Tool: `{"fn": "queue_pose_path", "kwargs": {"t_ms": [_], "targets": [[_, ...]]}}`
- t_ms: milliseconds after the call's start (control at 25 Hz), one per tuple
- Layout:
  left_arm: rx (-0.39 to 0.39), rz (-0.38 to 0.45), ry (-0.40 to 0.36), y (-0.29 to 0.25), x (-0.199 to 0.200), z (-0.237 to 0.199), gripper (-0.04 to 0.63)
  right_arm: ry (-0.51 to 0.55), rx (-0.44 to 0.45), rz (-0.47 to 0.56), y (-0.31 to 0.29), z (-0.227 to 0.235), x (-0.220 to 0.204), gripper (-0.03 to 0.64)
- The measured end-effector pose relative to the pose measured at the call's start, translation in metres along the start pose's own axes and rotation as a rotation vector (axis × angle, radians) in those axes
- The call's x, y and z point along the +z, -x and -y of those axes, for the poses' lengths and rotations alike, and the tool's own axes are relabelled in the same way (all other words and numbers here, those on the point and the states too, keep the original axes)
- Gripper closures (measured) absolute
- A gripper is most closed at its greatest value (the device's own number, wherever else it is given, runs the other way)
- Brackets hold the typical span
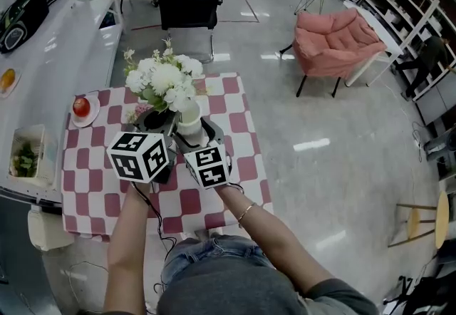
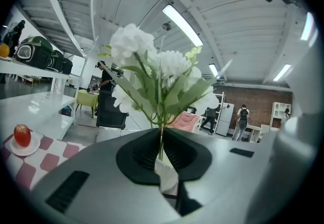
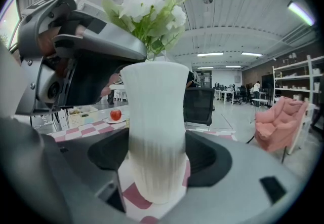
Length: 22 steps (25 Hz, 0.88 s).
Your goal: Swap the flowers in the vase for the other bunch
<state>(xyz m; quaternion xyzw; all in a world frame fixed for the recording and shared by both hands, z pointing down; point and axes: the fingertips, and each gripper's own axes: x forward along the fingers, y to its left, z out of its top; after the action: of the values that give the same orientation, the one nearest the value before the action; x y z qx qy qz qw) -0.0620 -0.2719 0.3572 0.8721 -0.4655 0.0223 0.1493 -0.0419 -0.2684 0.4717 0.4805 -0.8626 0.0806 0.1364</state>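
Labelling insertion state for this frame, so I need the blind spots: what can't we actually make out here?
- Stem ends of the white flowers: in the left gripper view they drop out of sight below the left gripper, which is shut on the stems. In the head view the blooms cover them.
- Mouth of the vase: in the right gripper view the left gripper hides part of the rim, so I cannot tell whether the stems are inside.
- The other bunch: not identifiable in any view.
- Contents of the tray: too small in the head view.

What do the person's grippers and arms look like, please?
Left gripper and right gripper: grey bodies, black pads, each with a white cube of black square markers. Black cable under the left. Forearms unsleeved; thin bracelet on the right wrist.
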Motion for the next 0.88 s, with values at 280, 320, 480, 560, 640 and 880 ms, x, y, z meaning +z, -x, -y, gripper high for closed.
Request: {"fn": "queue_pose_path", "kwargs": {"t_ms": [280, 320, 480, 560, 640, 880], "targets": [[0.004, -0.041, -0.025, 0.006, -0.014, -0.002, 0.563, -0.002, -0.011, 0.002, 0.0, -0.002, 0.001, 0.264], [0.005, -0.044, -0.031, 0.006, -0.015, -0.002, 0.563, -0.001, -0.013, 0.005, 0.0, -0.002, 0.002, 0.264], [-0.005, -0.051, -0.054, 0.007, -0.016, 0.002, 0.551, -0.004, -0.015, 0.005, 0.002, -0.002, 0.002, 0.264], [-0.014, -0.054, -0.06, 0.008, -0.017, 0.005, 0.528, -0.006, -0.015, 0.0, 0.002, -0.002, 0.0, 0.264], [-0.019, -0.059, -0.074, 0.008, -0.018, 0.007, 0.514, -0.005, -0.016, -0.001, 0.002, -0.001, -0.001, 0.264], [-0.019, -0.082, -0.133, 0.01, -0.021, 0.009, 0.471, -0.005, -0.02, -0.003, -0.002, -0.002, -0.002, 0.264]]}}
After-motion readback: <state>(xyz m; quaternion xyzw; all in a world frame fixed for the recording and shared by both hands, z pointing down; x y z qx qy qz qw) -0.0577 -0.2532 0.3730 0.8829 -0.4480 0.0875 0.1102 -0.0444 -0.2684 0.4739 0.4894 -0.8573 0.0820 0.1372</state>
